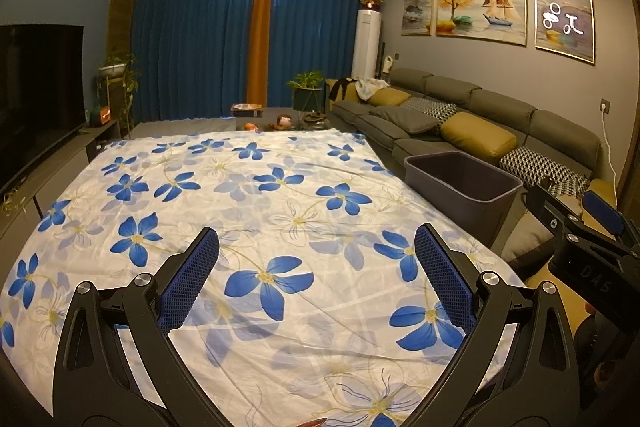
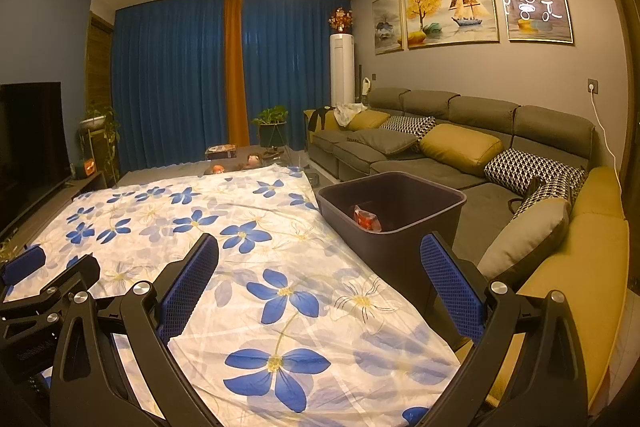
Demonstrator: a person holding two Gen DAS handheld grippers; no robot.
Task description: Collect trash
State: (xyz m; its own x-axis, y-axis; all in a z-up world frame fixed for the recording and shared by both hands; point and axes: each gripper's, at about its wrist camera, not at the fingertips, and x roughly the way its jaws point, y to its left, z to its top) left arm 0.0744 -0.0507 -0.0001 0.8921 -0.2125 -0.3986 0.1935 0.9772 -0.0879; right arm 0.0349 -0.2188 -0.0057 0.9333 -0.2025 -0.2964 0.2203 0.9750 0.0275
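Left fingers: the left gripper (image 1: 316,275) has its blue-padded fingers (image 1: 192,279) spread wide, nothing between them; below them lies only the flowered cloth.
Right fingers: the right gripper (image 2: 320,283) is likewise spread wide and holds nothing; its right finger (image 2: 452,287) stands in front of the bin's near wall in the right wrist view.
Other gripper in view: the right gripper (image 1: 600,227) shows at 3 o'clock in the left wrist view, off the table's right edge; the left gripper (image 2: 28,275) shows at 9 o'clock in the right wrist view, over the cloth.
Table: covered by a white cloth with blue flowers (image 1: 256,203); the part in view carries nothing else.
Bin: a dark rectangular bin (image 2: 400,223) stands just beside the table's right edge, between table and sofa, at about 2 o'clock from the left gripper and 1 o'clock from the right.
Trash: a red-orange wrapper (image 2: 366,219) lies inside the bin against its left wall; the left wrist view does not show the bin's bottom.
Sofa: a grey sofa (image 2: 436,147) with yellow and patterned cushions runs along the right wall, behind the bin.
Far end: blue curtains (image 1: 200,39) at 12 o'clock, a television (image 1: 36,95) at 9 o'clock.
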